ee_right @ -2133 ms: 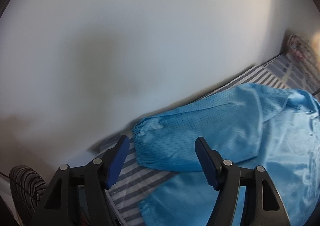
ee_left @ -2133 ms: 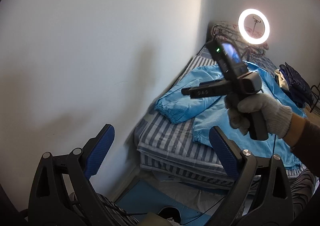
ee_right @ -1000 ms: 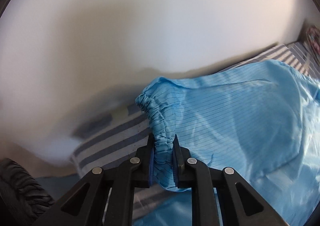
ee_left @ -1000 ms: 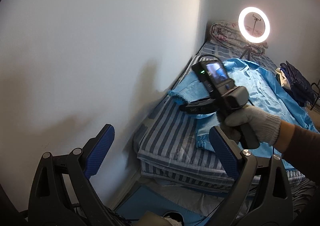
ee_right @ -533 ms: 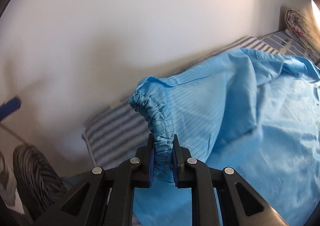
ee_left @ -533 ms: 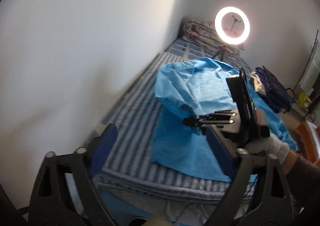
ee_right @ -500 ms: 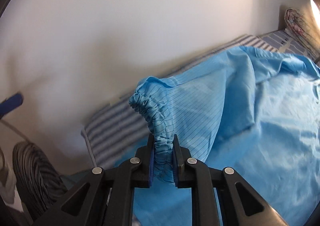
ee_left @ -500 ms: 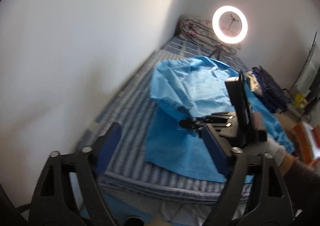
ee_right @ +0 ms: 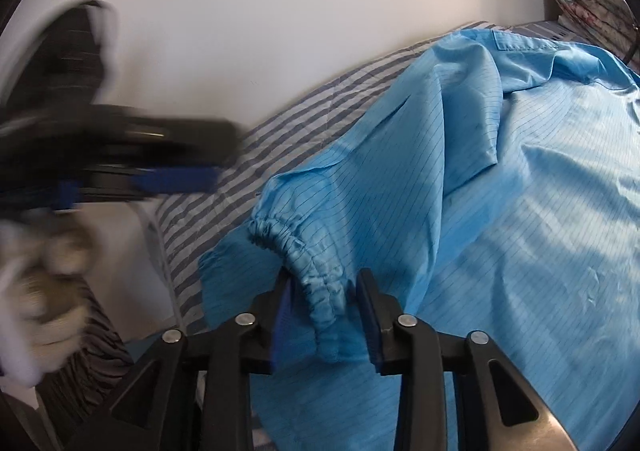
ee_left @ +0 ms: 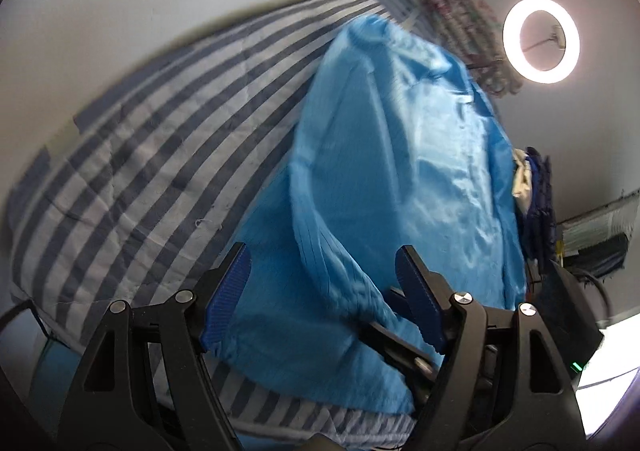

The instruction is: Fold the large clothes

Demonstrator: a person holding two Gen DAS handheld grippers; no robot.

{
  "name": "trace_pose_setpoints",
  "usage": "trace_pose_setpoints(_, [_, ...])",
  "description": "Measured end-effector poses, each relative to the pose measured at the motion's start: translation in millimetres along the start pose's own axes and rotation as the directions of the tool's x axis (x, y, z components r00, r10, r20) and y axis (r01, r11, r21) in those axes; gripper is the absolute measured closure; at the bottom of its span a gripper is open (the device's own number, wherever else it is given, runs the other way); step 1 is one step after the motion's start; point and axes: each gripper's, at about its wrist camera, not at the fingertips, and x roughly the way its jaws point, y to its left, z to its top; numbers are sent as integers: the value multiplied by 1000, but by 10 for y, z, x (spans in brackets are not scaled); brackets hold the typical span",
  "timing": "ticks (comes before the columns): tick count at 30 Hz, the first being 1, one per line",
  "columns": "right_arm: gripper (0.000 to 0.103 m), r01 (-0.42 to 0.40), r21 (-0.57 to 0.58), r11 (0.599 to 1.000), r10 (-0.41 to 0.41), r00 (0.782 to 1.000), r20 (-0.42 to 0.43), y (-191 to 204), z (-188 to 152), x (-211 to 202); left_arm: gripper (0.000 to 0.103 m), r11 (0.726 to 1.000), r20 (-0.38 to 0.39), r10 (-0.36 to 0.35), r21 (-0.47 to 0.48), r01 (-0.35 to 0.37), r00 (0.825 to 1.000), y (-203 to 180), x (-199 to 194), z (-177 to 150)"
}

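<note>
A large light-blue coat [ee_left: 420,171] lies spread on a striped mattress [ee_left: 152,139]. One sleeve is folded over the coat's body; its elastic cuff [ee_right: 316,267] sits between the jaws of my right gripper [ee_right: 324,311], which stand partly open around it. My left gripper [ee_left: 324,291] is open and empty, hovering above the sleeve near the coat's lower hem. The left gripper also shows blurred at the left of the right wrist view [ee_right: 168,179]. The right gripper's body shows low at the right of the left wrist view [ee_left: 404,347].
A white wall [ee_left: 120,3] runs along the mattress's far side. A lit ring light [ee_left: 541,40] stands at the head end beside a rolled floral quilt [ee_left: 468,19]. Dark blue clothes [ee_left: 540,203] lie piled at the right edge. A striped bundle [ee_right: 92,351] lies below the bed.
My right gripper carried the cuff across onto the coat's body and its jaws have opened from shut. My left gripper swung in close over the sleeve and hem.
</note>
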Motion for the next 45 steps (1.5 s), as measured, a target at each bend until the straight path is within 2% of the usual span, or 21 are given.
trace_pose_setpoints(2, [62,-3,7,1000,3,1000,21,-62,-30,-134,33,1000,-19,3,-31,-4,1000,54,150,22])
trace_pose_setpoints(4, [62,-2,41,999,1,999,43,-190,-54,-272,51,999,-27,16,-36,-17,1000,65,255,41])
trace_pose_setpoints(5, [62,6,59,998,-9,999,52,-257,-61,-329,54,999,-28,31,-26,-32,999,60,307,60])
trace_pose_setpoints(7, [61,28,89,996,-34,997,66,-386,-69,-424,78,999,-28,47,-11,-47,998,38,354,62])
trace_pose_setpoints(8, [61,37,103,994,-44,997,70,-441,-83,-456,86,999,-33,51,-4,-51,998,32,389,72])
trace_pose_setpoints(9, [61,43,116,992,-51,996,71,-488,-72,-482,99,998,-35,56,0,-56,998,35,409,82])
trace_pose_setpoints(16, [61,69,186,980,-85,993,77,-729,-77,-511,103,1000,37,10,-15,-10,999,40,182,156])
trace_pose_setpoints(20, [60,70,210,975,-87,993,75,-792,-18,-486,103,1000,89,-11,27,9,996,-55,-71,215])
trace_pose_setpoints(24, [43,99,220,970,-120,989,84,-838,154,-494,103,992,158,-43,120,24,987,-244,-412,291])
trace_pose_setpoints(30, [36,35,293,955,-79,987,140,-1030,674,-609,103,960,220,-72,280,8,973,-572,-725,279])
trace_pose_setpoints(32, [36,21,320,947,-75,985,156,-1099,916,-603,103,948,214,-89,317,17,973,-646,-739,225])
trace_pose_setpoints(35, [27,3,367,930,-64,986,152,-1195,1312,-505,103,937,186,-107,348,36,977,-710,-684,137])
trace_pose_setpoints(37, [27,6,401,916,-71,986,149,-1231,1544,-413,103,928,172,-108,370,38,979,-757,-636,76])
trace_pose_setpoints(41, [27,25,437,899,-77,992,101,-1249,1915,-163,103,915,149,-107,402,39,983,-807,-541,-14])
trace_pose_setpoints(45, [27,108,449,887,-128,992,16,-1213,2176,160,103,896,131,-105,443,37,986,-888,-473,-101])
